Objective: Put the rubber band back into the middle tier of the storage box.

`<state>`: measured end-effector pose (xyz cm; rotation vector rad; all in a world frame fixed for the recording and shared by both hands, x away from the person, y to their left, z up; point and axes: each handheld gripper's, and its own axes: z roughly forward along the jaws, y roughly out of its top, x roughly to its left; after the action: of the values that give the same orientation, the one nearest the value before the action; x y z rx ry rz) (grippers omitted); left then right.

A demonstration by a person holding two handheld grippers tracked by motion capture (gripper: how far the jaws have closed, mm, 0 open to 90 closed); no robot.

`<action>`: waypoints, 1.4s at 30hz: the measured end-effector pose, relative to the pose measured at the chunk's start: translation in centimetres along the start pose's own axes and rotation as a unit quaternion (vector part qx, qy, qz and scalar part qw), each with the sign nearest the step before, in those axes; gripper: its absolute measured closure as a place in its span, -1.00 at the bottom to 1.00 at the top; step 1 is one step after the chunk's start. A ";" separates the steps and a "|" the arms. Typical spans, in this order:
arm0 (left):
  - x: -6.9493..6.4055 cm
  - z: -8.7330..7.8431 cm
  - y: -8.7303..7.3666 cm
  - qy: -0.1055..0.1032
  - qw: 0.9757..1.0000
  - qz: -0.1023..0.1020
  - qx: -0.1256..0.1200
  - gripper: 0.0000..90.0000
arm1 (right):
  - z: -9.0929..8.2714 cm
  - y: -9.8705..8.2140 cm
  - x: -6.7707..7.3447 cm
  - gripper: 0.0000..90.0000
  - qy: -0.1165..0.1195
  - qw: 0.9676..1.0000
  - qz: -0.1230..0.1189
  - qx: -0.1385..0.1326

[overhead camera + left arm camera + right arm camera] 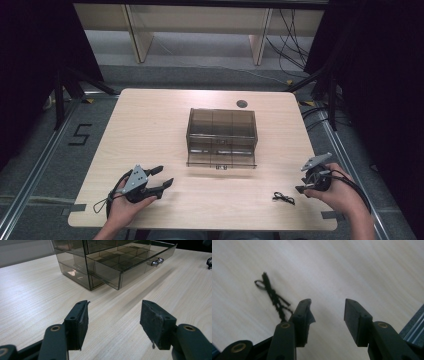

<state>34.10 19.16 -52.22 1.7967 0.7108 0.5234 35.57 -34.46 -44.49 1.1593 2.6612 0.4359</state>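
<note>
A small black tangled hair tie point(283, 198) lies at lower right on the pale wooden surface point(150, 130), just left of the right gripper point(303, 186), its fingers wide and empty, while the left gripper point(165, 177) at lower left is likewise spread.

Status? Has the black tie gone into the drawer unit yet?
Done: one drawer of the smoky drawer unit stands pulled out. In hand: nothing; left gripper and right gripper are open. Left: black tie lies on the table beside the right gripper.
</note>
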 end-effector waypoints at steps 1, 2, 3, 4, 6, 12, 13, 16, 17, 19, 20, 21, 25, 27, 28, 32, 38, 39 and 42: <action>0.0 0.0 0.0 0.000 1.000 0.001 0.000 -0.13 | 0.0 0.0 0.0 0.28 0.000 1.000 0.000 0.000; 0.0 0.0 0.0 0.000 1.000 0.001 0.000 -0.13 | 0.0 0.0 0.0 0.29 0.011 1.000 -0.012 0.011; 0.0 0.0 0.0 -0.001 1.000 0.000 -0.003 -0.13 | 0.1 0.0 0.0 0.30 0.015 0.999 -0.027 0.017; 0.0 0.0 0.0 -0.003 1.000 0.000 -0.004 -0.13 | 0.2 0.0 0.0 0.32 0.018 0.999 -0.039 0.027; 0.0 0.0 0.0 -0.002 1.000 -0.001 -0.003 -0.13 | 0.4 0.1 0.4 0.36 0.028 0.997 -0.048 0.049; 0.0 0.0 0.0 -0.001 1.000 -0.001 -0.002 -0.13 | 0.4 0.4 0.6 0.43 0.037 0.994 -0.076 0.073; 0.0 0.0 0.0 -0.002 1.000 -0.001 -0.004 -0.13 | 0.5 0.6 0.8 0.46 0.041 0.993 -0.078 0.082; 0.0 0.0 0.0 -0.002 1.000 -0.001 -0.005 -0.13 | 0.5 0.7 0.8 0.48 0.042 0.991 -0.094 0.086; 0.0 0.0 0.0 -0.004 1.000 -0.001 -0.005 -0.13 | 0.4 0.8 1.0 0.49 0.041 0.991 -0.085 0.095; 0.0 0.0 0.0 -0.003 1.000 0.000 -0.005 -0.13 | 0.5 1.0 1.0 0.51 0.046 0.989 -0.103 0.098; 0.0 0.0 0.0 0.000 1.000 -0.001 -0.001 -0.13 | 0.5 1.0 1.1 0.52 0.042 0.989 -0.100 0.101; 0.0 0.0 0.0 -0.004 1.000 -0.001 -0.005 -0.13 | 0.6 1.1 1.2 0.53 0.039 0.988 -0.103 0.105; 0.0 0.0 0.0 0.000 1.000 0.000 -0.001 -0.13 | 0.8 1.3 1.4 0.58 0.043 0.985 -0.118 0.120; 0.0 0.0 0.0 0.000 1.000 0.001 -0.001 -0.13 | 0.8 1.4 1.5 0.61 0.044 0.983 -0.125 0.125; 0.0 0.0 0.0 0.001 1.000 0.000 -0.001 -0.13 | 0.9 1.5 1.6 0.63 0.049 0.982 -0.133 0.128; 0.0 0.0 0.0 0.000 1.000 0.000 -0.001 -0.13 | 1.0 1.7 2.0 0.65 0.059 0.981 -0.132 0.126; -0.1 0.0 0.0 0.001 1.000 0.000 -0.001 -0.13 | 1.4 2.3 2.5 0.67 0.063 0.979 -0.147 0.126; -0.1 0.0 0.0 0.001 1.000 0.000 0.000 -0.13 | 1.4 2.4 2.5 0.67 0.064 0.979 -0.149 0.125; 0.0 0.0 0.0 0.001 1.000 0.001 0.000 -0.13 | 1.5 2.5 2.7 0.67 0.066 0.978 -0.151 0.126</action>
<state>34.07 19.16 -52.21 1.7966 0.7099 0.5257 35.95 -30.58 -45.19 0.7828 3.0105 0.1277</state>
